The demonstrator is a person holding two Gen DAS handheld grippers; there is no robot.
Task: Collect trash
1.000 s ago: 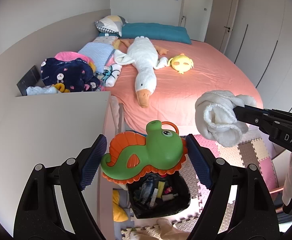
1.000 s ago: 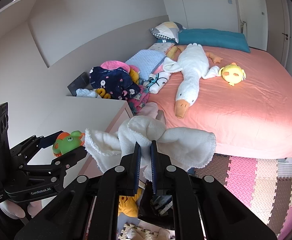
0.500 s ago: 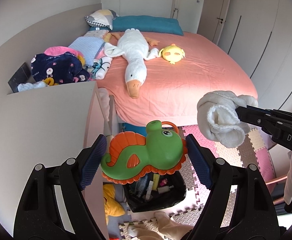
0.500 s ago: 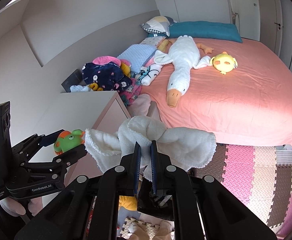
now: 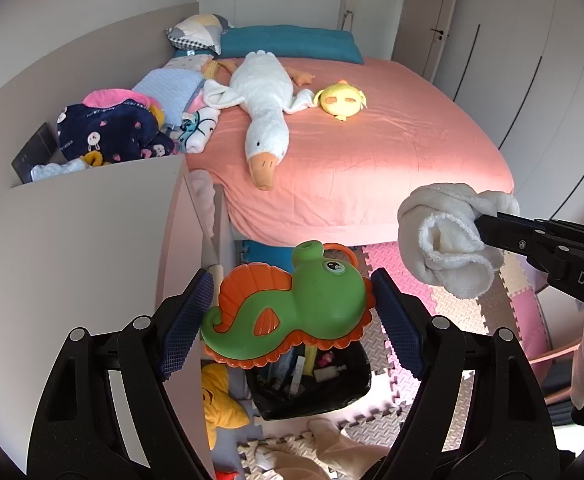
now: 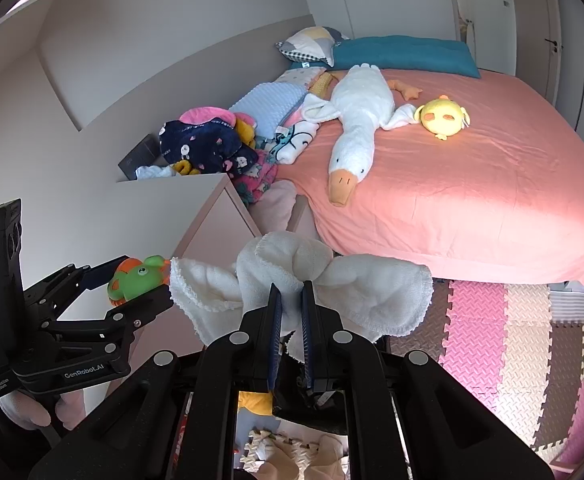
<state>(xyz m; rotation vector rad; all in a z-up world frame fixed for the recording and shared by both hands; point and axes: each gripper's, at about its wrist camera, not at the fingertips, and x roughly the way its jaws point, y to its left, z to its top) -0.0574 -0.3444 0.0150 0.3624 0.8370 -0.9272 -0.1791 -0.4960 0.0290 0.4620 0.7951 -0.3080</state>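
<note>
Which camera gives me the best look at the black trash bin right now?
The left wrist view. The black trash bin sits on the floor directly below the green seahorse toy held in the left gripper, with its open top and contents visible. In the right wrist view the right gripper and its white cloth hide it almost entirely.

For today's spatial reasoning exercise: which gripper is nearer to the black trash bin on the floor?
Left. The left gripper, holding the green seahorse toy, hangs directly above the black trash bin. The right gripper, shut on the white cloth, sits up and off to the bin's right.
</note>
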